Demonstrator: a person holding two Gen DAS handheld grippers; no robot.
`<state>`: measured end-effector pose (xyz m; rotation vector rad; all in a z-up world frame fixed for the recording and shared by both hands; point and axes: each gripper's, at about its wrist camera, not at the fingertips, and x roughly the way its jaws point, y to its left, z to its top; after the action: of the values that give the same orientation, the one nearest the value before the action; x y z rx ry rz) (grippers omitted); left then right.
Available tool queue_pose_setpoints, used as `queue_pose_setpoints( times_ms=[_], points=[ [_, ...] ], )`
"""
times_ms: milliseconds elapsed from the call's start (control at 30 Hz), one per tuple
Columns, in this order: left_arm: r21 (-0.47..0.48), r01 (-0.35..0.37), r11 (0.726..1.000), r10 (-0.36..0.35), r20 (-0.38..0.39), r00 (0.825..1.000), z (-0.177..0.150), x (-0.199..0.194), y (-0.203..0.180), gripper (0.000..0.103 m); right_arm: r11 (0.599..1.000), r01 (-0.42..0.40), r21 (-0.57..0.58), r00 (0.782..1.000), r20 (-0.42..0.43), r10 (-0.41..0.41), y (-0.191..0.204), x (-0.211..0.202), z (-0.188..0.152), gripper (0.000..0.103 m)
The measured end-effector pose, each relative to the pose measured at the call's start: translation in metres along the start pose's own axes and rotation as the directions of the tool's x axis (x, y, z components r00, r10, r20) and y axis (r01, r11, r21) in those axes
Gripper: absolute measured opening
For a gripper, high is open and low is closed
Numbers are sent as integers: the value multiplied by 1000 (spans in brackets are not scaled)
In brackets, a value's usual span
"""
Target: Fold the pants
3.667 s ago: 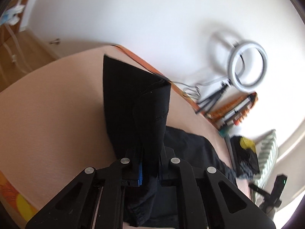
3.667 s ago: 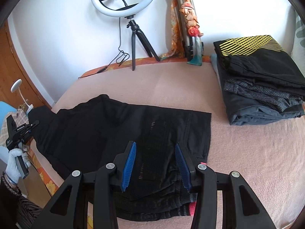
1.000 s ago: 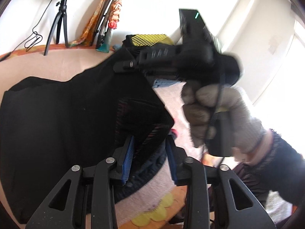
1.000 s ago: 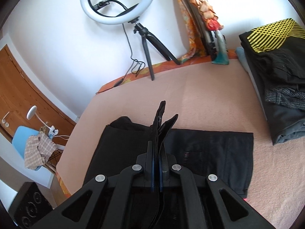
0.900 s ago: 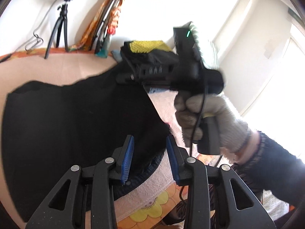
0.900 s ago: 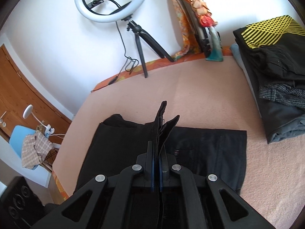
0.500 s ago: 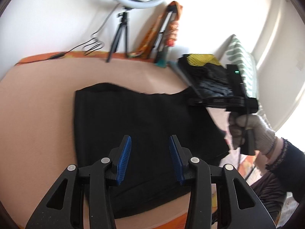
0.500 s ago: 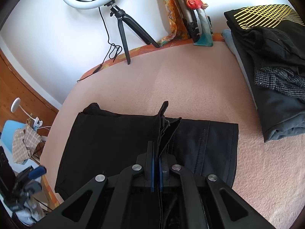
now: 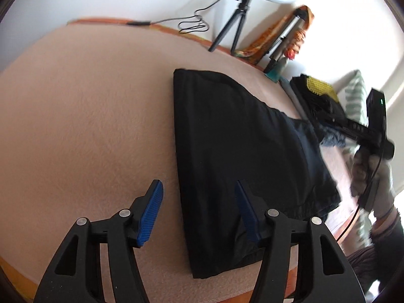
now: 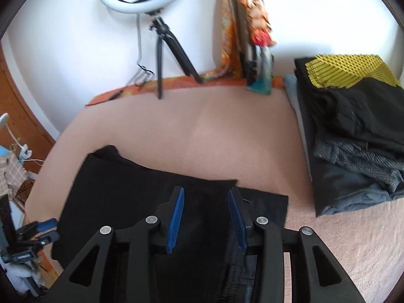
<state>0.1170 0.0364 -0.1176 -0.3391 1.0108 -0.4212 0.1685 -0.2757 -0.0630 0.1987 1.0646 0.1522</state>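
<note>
The pants (image 9: 242,151) are lying lengthwise ahead of the left gripper (image 9: 199,210) — its fingers are standing apart (empty). The right gripper (image 10: 205,218), also apart, is hovering nearer — directly over them.

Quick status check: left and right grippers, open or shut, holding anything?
Left gripper: open, holding nothing, above the near edge of the black pants.
Right gripper: open, holding nothing, over the pants.

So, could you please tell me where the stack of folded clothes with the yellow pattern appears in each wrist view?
Left wrist: the stack of folded clothes is small, at upper right, beyond the black pants.
Right wrist: the stack fills the right side, large.
Shared landmark: the ring light tripod against the wall.
</note>
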Motion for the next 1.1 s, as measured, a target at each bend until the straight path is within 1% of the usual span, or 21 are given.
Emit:
queue_pose_setpoints(
  times_ms=[33,67,100,133,167,233,267,300,367,500,567,633,733,833,967,1000,1100],
  points=[
    [-26,19,999,-19,13,1000,1,-1,4,59,1000,-20,-5,1000,-4,20,6,1,0,41],
    [-51,35,998,-35,10,999,1,-1,6,59,999,-46,-8,999,-11,46,12,1,0,44],
    [-60,42,997,-42,10,999,1,-2,7,60,996,-89,-11,996,-26,88,21,3,-1,47],
    [-63,49,997,-49,6,999,2,-1,7,63,994,-111,-15,993,-37,111,26,4,-2,47],
    [-64,58,996,-57,5,998,2,-1,7,65,990,-136,-24,990,-51,135,35,6,-3,49],
    [-78,82,994,-82,7,997,2,0,7,72,985,-171,-40,983,-79,167,54,10,-4,54],
    [-88,97,991,-97,7,995,3,1,8,73,981,-189,-42,979,-87,184,61,11,-5,58],
    [-103,116,988,-116,6,993,3,2,9,73,976,-212,-43,974,-97,207,70,13,-5,65],
    [-117,137,984,-137,11,991,3,2,11,73,968,-245,-52,964,-123,237,89,18,-7,72],
    [-143,184,972,-181,35,983,2,2,17,73,956,-286,-68,944,-190,269,129,40,-4,72],
    [-170,223,960,-219,42,975,0,3,19,71,954,-294,-51,933,-231,276,145,54,0,72],
    [-192,258,947,-255,39,966,-1,6,18,71,953,-304,-13,914,-285,288,159,72,5,72],
    [-183,277,943,-274,43,961,-4,6,12,71,962,-274,3,902,-347,258,177,95,14,72],
    [-143,307,941,-301,61,952,-4,1,3,71,964,-267,-7,878,-413,240,195,113,20,71],
    [-121,348,930,-339,91,936,-3,-7,0,71,974,-209,-91,874,-464,144,215,124,19,71],
    [-112,357,928,-347,99,933,-3,-8,-2,71,975,-191,-109,870,-480,117,219,129,19,71],
    [-89,349,933,-340,107,934,-2,-11,-7,70,975,-163,-149,858,-510,66,228,136,16,70]
  ],
)
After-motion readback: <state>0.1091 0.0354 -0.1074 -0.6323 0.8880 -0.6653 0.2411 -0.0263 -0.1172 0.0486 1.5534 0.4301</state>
